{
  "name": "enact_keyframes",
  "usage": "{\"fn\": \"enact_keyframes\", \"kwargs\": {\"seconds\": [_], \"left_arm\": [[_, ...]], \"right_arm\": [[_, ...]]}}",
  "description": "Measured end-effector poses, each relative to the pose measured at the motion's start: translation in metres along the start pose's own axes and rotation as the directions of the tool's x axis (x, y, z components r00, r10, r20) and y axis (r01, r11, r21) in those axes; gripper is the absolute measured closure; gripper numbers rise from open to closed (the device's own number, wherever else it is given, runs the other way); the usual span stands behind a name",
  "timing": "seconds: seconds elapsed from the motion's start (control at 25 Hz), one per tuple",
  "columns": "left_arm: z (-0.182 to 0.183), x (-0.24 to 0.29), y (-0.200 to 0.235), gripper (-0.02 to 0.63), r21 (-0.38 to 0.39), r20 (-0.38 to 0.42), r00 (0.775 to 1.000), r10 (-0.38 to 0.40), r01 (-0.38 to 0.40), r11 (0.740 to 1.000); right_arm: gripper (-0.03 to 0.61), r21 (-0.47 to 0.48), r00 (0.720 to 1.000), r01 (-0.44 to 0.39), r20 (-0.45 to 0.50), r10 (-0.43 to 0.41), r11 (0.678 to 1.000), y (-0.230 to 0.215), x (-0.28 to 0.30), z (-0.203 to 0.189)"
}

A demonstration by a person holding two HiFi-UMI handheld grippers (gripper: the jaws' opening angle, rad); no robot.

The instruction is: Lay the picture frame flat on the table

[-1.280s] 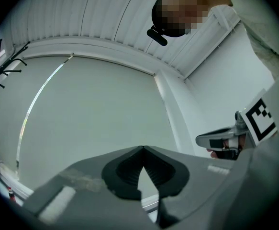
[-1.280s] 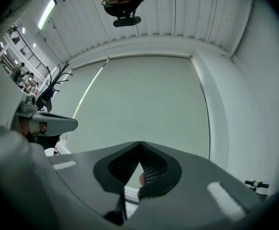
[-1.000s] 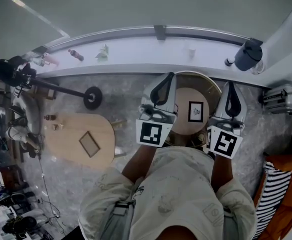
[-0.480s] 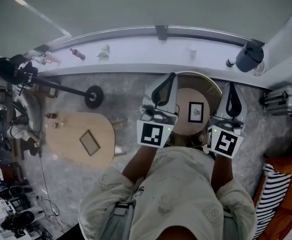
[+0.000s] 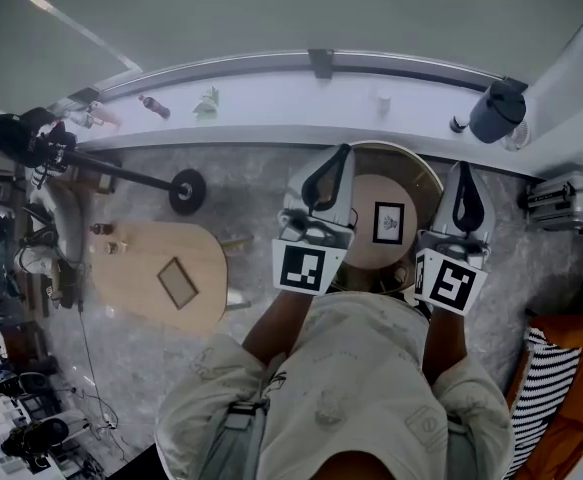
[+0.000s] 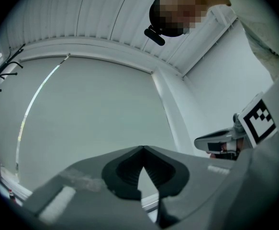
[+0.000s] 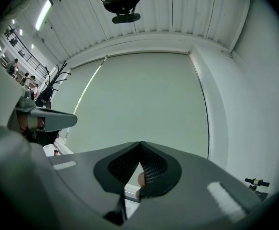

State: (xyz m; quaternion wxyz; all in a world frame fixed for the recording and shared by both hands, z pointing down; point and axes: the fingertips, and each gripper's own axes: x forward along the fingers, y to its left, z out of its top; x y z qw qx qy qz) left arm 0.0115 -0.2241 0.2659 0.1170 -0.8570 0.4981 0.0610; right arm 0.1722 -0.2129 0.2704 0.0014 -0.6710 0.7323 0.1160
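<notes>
The picture frame (image 5: 389, 222), black with a white mat, shows as a full square face up on the small round wooden table (image 5: 363, 238) below me. Both grippers are held at chest height above the table and are clear of the frame. My left gripper (image 5: 339, 158) hangs over the table's left edge and my right gripper (image 5: 467, 173) over its right edge. In the left gripper view the left gripper (image 6: 142, 148) has its jaws closed tip to tip with nothing between them. In the right gripper view the right gripper (image 7: 140, 143) is likewise shut and holds nothing. Both gripper views look at a pale wall and the ceiling.
A larger oval wooden table (image 5: 141, 268) with a flat frame (image 5: 177, 283) stands to the left. Beyond it is a stand with a round base (image 5: 186, 190). The white ledge (image 5: 271, 98) carries a bottle (image 5: 153, 107) and a dark jug (image 5: 494, 110). An orange chair (image 5: 561, 368) stands at right.
</notes>
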Motion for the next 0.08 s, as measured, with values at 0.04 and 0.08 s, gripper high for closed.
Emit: {"fn": "enact_keyframes", "kwargs": {"seconds": [0.04, 0.08], "left_arm": [[-0.0002, 0.0014, -0.0015, 0.611, 0.002, -0.001, 1.0, -0.001, 0.001, 1.0], [-0.0004, 0.0029, -0.0029, 0.611, 0.005, -0.001, 1.0, -0.002, 0.002, 1.0]], "right_arm": [[0.578, 0.0, 1.0, 0.001, 0.001, -0.001, 1.0, -0.0025, 0.0003, -0.0009], [0.578, 0.0, 1.0, 0.001, 0.002, -0.001, 1.0, -0.0051, 0.0006, -0.0018]]}}
